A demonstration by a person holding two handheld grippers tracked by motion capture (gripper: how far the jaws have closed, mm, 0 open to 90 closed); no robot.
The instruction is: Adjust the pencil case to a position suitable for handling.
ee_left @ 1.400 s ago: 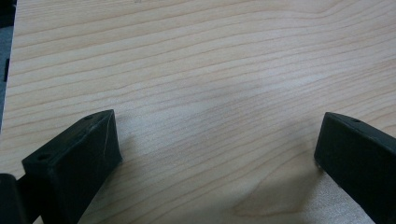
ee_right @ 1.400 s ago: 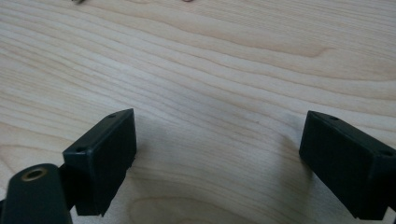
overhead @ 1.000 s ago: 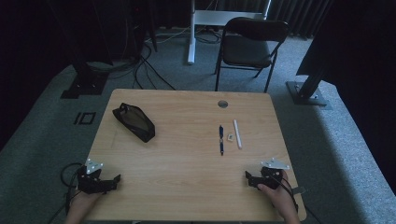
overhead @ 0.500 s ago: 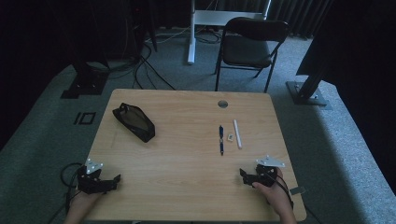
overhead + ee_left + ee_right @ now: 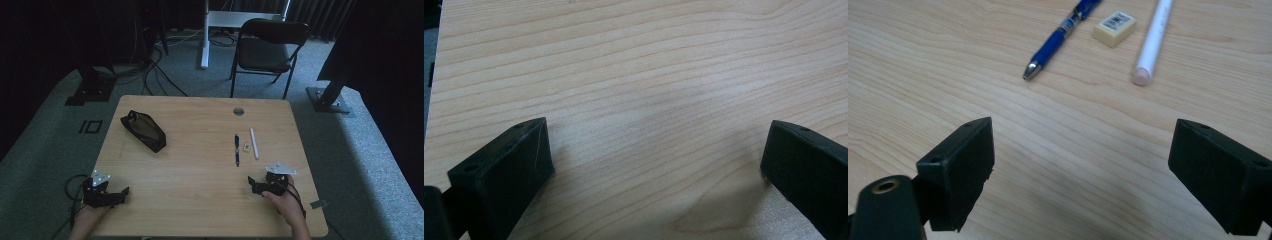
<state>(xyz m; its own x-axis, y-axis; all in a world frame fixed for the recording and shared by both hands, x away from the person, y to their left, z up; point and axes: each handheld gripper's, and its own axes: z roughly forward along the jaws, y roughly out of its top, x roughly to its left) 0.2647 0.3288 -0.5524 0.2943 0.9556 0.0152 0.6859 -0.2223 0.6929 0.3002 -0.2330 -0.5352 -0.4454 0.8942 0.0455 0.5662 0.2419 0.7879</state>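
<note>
Right gripper (image 5: 1083,165) jaws wide, empty; blue pen (image 5: 1060,30) just ahead, left of eraser (image 5: 1114,28) and white stick (image 5: 1153,40); likely light, stiff, slippery, so grip mid-barrel; left gripper (image 5: 654,160) wide, idle.

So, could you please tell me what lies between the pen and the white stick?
A small eraser lies between the pen and the stick, touching neither, in the right gripper view.

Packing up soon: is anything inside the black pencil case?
Cannot tell: the black pencil case lies closed-looking on the table, its inside hidden. The pen, eraser and white pencil lie outside it.
</note>
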